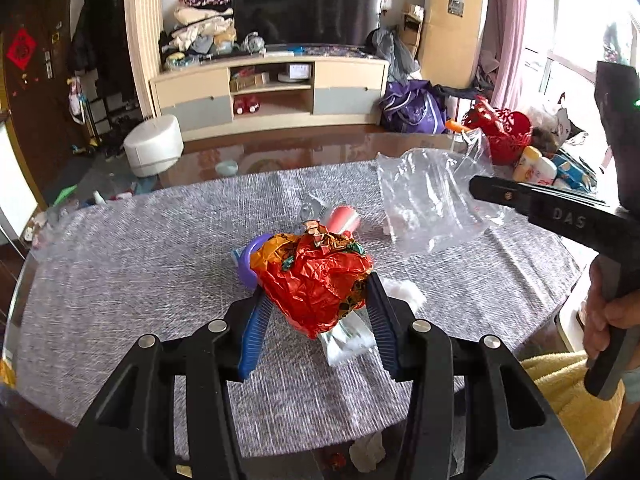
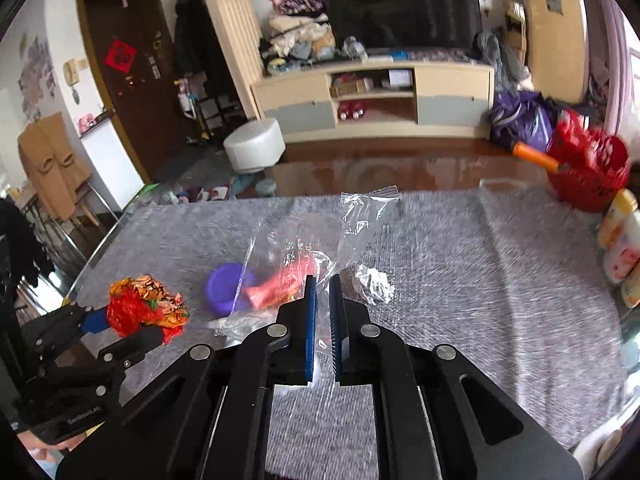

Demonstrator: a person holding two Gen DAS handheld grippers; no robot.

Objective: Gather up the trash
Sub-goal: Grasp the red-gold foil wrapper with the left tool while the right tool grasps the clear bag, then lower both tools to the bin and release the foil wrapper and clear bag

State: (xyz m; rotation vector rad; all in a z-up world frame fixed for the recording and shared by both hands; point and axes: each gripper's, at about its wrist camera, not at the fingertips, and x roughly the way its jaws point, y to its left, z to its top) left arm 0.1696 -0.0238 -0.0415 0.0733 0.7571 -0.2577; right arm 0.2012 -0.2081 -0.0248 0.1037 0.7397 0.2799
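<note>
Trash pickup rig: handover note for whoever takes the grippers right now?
Left gripper: shut on the crumpled red-orange wrapper, lifted above the grey cloth.
Right gripper: shut on the clear plastic bag, held up; it looks empty.
On the cloth: purple cap, red tube, foil ball, white packet, white tissue.
Done: wrapper and bag picked up.
Left: probably wrapper into bag, then the remaining pieces.

Both black plastic two-finger grippers, left (image 1: 318,312) and right (image 2: 323,320), carry ribbed blue finger pads (image 1: 251,340) and round silver pivot screws (image 1: 217,325); the right one bears raised "DAS" lettering (image 1: 569,218).
</note>
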